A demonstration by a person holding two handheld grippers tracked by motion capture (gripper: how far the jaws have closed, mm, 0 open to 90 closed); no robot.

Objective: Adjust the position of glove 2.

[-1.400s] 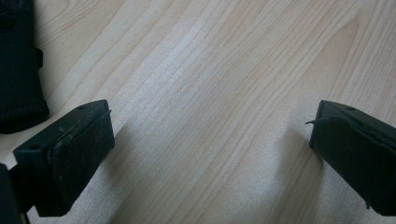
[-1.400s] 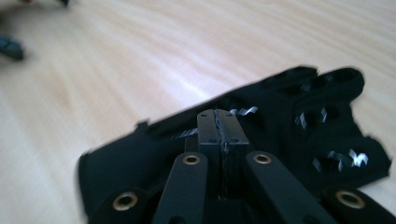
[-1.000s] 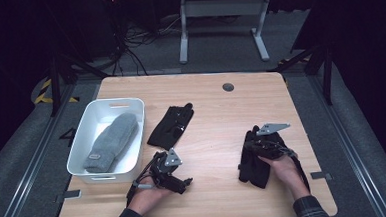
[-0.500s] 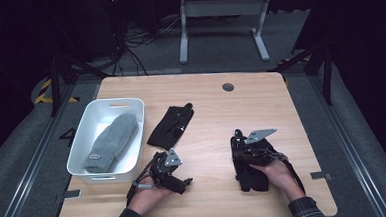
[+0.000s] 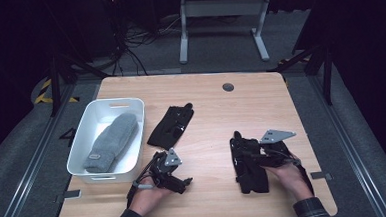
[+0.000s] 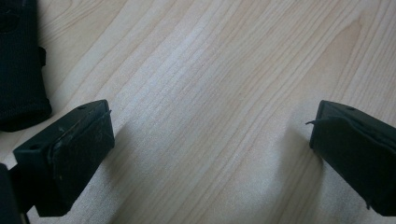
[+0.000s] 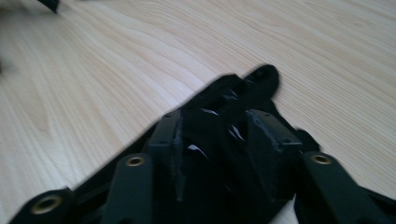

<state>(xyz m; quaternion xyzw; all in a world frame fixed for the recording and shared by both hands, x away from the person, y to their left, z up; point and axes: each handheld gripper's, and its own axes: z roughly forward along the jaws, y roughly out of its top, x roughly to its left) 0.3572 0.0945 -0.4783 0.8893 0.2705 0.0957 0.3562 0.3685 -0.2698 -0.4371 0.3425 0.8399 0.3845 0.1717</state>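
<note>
Your right gripper (image 5: pixel 243 153) sits in the lower right of the high view, low over a black glove (image 5: pixel 249 166) that lies flat on the wooden table (image 5: pixel 260 100). Its jaws have just been opening; they now stand partly apart with the glove's dark fabric between them. In the right gripper view the two pads (image 7: pixel 268 135) sit either side of a raised fold of that glove (image 7: pixel 219 107), with small gaps of light showing beside the fabric, so you appear to have let go rather than to be pinching it. The glove's fingertip end points toward the upper middle of that view.

Your left gripper (image 5: pixel 177 182) rests in the lower middle-left of the high view, jaws wide apart with bare wood between them; the left gripper view shows a second black glove (image 6: pixel 21 70) at its left edge, apart from the near jaw. In the high view that second glove (image 5: pixel 171 125) lies just right of a white bin (image 5: pixel 80 147), which holds a grey mitten (image 5: pixel 111 142).
</note>
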